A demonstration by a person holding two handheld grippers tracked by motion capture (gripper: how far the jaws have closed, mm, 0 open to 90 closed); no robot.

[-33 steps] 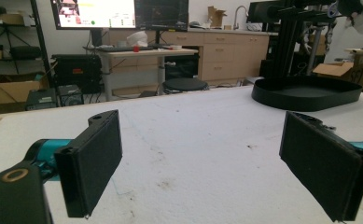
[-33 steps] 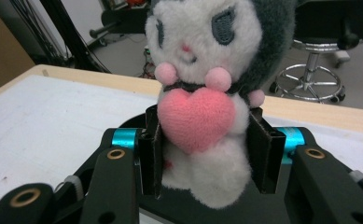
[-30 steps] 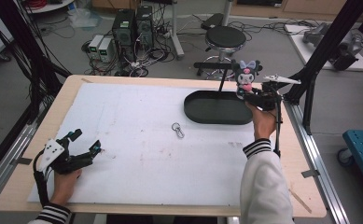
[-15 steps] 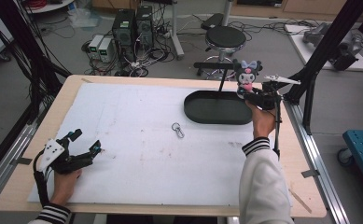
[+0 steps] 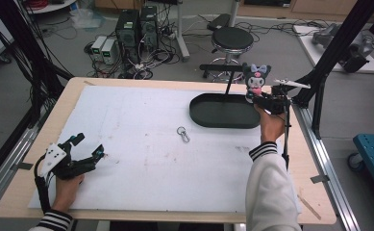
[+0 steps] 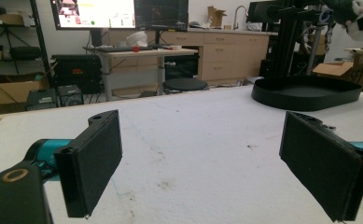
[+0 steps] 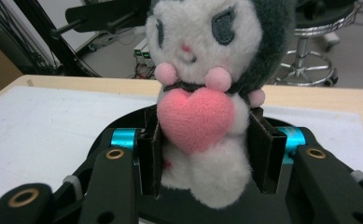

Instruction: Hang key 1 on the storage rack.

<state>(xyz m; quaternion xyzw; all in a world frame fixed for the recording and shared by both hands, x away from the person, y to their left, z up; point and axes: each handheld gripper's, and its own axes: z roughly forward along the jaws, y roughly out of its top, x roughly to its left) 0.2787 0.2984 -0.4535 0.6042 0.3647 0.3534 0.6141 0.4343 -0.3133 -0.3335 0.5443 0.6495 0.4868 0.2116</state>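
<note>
So my right claw point(image 7: 202, 154) gripped the plush toy point(image 7: 207, 88) around its body, raised over the black tray point(image 5: 223, 111), probably its far right end. Left claw point(image 6: 216, 163) rested wide, empty. Next: lower, then release.

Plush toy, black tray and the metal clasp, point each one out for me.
plush toy point(image 7: 195, 114): right gripper view, on its pink heart.
black tray point(image 5: 223, 111): high view, on its bare floor.
metal clasp point(image 5: 182, 133): high view, on its ring.
</note>
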